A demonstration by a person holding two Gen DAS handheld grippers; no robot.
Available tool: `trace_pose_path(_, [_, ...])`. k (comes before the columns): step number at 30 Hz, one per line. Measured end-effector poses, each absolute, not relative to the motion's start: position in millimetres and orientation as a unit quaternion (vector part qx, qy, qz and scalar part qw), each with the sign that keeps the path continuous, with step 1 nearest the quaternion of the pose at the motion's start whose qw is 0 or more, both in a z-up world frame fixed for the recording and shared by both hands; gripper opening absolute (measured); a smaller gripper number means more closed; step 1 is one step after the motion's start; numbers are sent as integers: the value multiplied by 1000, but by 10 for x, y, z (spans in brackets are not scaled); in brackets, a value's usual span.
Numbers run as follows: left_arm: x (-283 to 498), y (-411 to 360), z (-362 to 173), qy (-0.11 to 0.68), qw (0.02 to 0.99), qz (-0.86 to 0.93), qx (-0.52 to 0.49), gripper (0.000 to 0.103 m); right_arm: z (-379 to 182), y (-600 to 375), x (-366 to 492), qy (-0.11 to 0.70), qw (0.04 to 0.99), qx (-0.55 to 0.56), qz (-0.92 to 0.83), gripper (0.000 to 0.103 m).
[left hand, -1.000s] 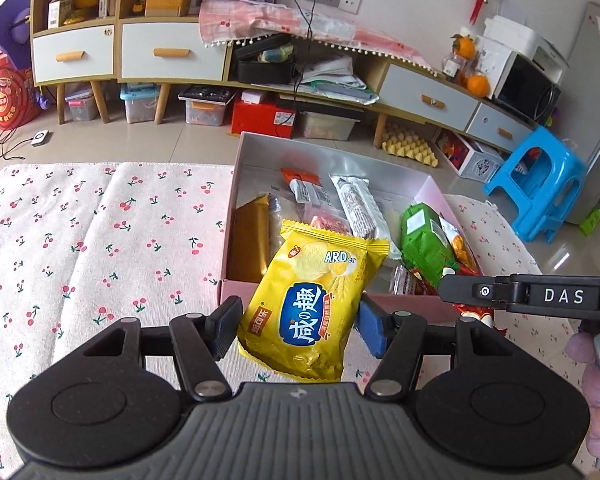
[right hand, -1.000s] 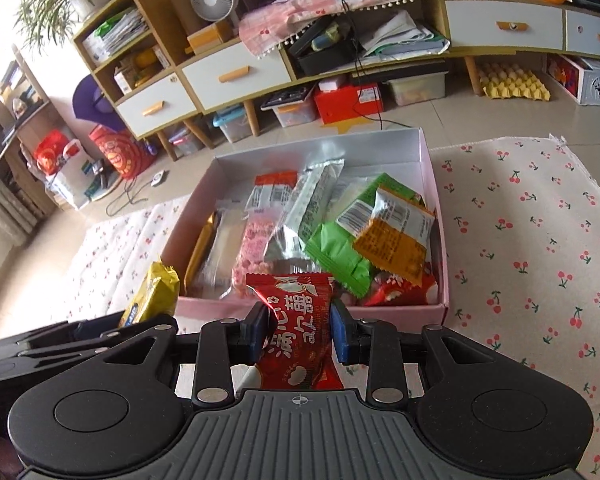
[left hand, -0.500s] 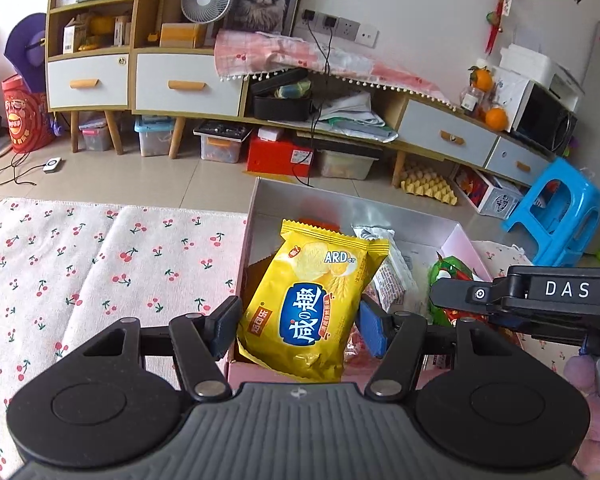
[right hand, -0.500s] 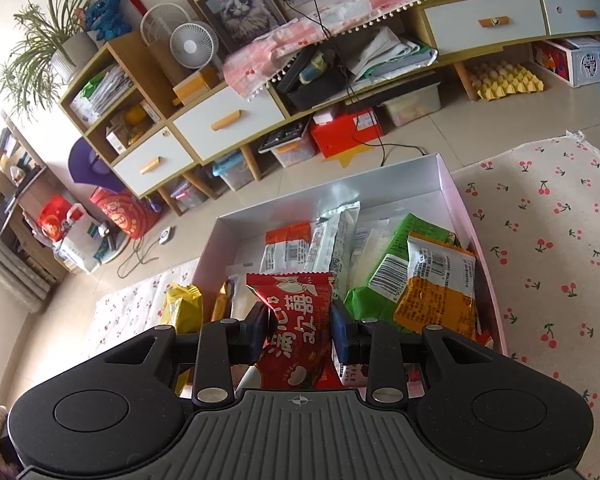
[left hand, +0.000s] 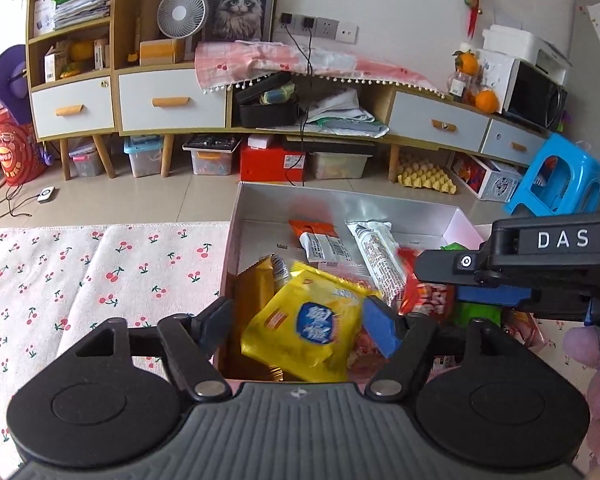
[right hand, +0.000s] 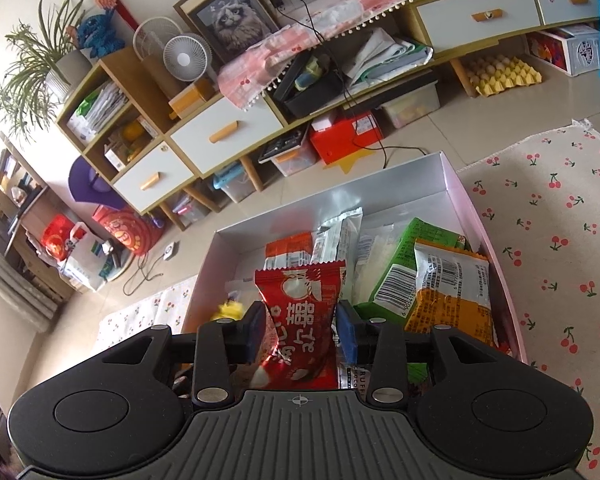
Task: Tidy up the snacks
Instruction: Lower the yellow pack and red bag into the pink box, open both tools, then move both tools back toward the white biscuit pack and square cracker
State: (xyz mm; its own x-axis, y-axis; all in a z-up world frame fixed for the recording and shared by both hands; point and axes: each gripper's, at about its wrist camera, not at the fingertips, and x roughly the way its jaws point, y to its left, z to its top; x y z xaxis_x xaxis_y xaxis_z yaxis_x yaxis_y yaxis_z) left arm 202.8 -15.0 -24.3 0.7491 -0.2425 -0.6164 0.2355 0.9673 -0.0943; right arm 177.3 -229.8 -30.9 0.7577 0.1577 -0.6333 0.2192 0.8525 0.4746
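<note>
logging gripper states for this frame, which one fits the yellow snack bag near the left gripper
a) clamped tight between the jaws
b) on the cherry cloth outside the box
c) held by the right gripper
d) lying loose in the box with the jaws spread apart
d: the yellow foil snack bag lies tilted in the pink cardboard box, and the left gripper has its jaws spread wider than the bag.

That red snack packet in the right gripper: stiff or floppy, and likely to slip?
The red packet probably handles floppy and light: its film creases where the right gripper pinches it. Its glossy surface suggests it may slip. Its top stands upright above the fingers, so it seems to have some body.
</note>
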Motion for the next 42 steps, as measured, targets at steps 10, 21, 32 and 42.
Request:
trace_pose_path(10, [1949,-182,-189,332,932,-138,32,87,-191,-2293,1693,348,902,253,-21,57])
trace_pose_path(21, [1690,-201,-157,347,921,-167,61,99,-48,-2249,1487,372,902,218,-16,75])
trace_pose_path(32, [1340,-159,-173,351,905,-203,131,102,-34,-2193,1218,400,902,163,-17,84])
trace_pose_path(42, [1088,-158,-300,359,877,-258,190,102,-153,-2079,956,432,897,95,0,84])
